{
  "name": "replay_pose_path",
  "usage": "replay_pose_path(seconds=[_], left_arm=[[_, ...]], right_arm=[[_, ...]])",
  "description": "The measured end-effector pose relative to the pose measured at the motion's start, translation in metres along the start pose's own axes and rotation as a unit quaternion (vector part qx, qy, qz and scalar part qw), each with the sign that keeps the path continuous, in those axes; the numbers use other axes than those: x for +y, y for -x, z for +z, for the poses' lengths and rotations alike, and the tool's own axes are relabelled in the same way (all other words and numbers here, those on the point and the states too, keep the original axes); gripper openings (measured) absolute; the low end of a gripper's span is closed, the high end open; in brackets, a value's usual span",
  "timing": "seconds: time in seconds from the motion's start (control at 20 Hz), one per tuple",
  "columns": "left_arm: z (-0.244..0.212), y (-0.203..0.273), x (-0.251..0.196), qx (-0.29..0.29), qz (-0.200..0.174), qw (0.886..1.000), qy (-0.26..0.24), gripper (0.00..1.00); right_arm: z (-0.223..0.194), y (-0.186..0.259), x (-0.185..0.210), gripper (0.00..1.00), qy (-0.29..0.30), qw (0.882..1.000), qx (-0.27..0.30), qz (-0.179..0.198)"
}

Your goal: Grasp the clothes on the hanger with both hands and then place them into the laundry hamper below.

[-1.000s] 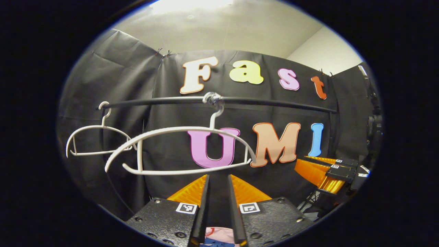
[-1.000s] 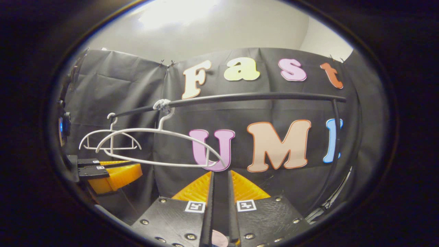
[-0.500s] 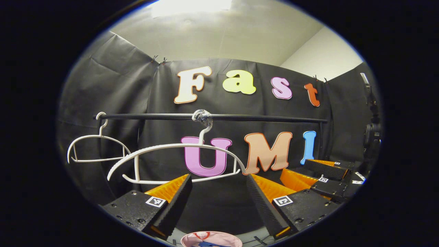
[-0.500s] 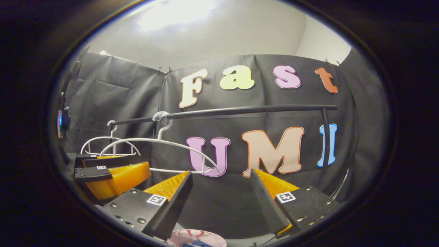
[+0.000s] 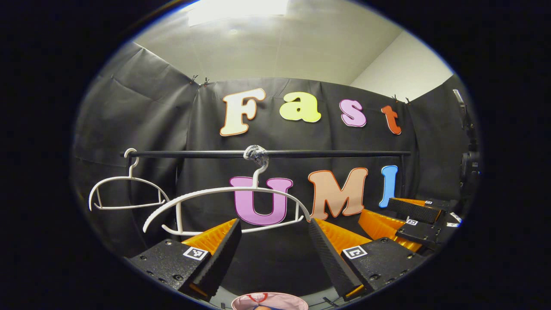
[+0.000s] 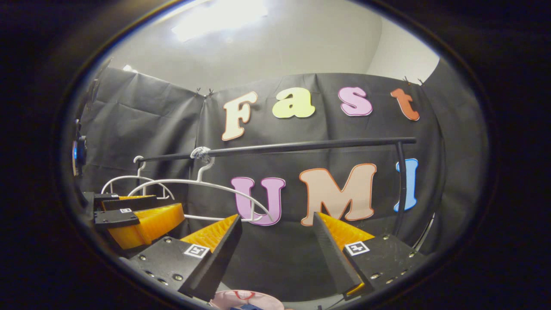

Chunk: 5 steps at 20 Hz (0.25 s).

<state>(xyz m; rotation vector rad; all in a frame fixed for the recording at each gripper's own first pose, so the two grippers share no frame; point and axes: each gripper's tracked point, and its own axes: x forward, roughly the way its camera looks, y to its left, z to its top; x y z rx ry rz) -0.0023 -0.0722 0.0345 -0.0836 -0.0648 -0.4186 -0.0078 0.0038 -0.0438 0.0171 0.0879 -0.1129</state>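
Black cloth booth wall under a pale ceiling, with a thin black horizontal clothes rail [image 5: 327, 153] running across it at about the height of my two cameras. Two white plastic hangers hang from this rail: the nearer, larger white hanger [image 5: 228, 206], its hook wrapped in a pale knot at the rail, and a smaller white hanger [image 5: 127, 193] near the rail's left end. Both hangers are bare; no garment hangs on either.

My left gripper [image 5: 271, 254] has its fingers spread wide, and nothing lies between them. My right gripper [image 6: 275, 254] is likewise spread wide and empty; in the left gripper view it appears farther off at the right edge [image 5: 413, 219], its fingers apart there too. Both grippers sit just below the bottom bar of the nearer hanger, touching neither hanger.

The task's item, a pink piece of clothing with a red and blue print [image 5: 269, 301], lies directly below the gap between my left fingers at the bottom edge; the right gripper view shows it in the same position [image 6: 245, 299]. The laundry hamper itself I cannot make out, so I cannot confirm that the cloth rests inside it.

Judged status: hangers cleared, garment released below, both grippers free. The task looks essentially complete, with at most a withdrawal remaining.
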Motion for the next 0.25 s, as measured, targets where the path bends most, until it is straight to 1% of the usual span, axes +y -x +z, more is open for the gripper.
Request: replay_pose_path(seconds=[0.05,0.1,0.15,0.25], left_arm=[[0.0,0.0,-0.001,0.0,-0.004,1.0,0.0,0.97],[-0.001,-0.001,-0.004,0.0,-0.009,1.0,0.001,0.97],[-0.001,0.0,-0.007,0.0,-0.016,1.0,0.002,0.97],[-0.001,-0.001,-0.014,-0.002,-0.034,0.999,0.003,0.98]], right_arm=[[0.001,0.002,-0.001,0.99,0.002,1.0,-0.001,-0.004],[0.001,0.004,-0.004,0.96,0.003,1.0,0.0,-0.01],[0.002,0.006,-0.007,1.0,0.004,1.0,-0.001,-0.017],[0.007,0.012,-0.014,0.96,0.002,0.999,-0.004,-0.035]])
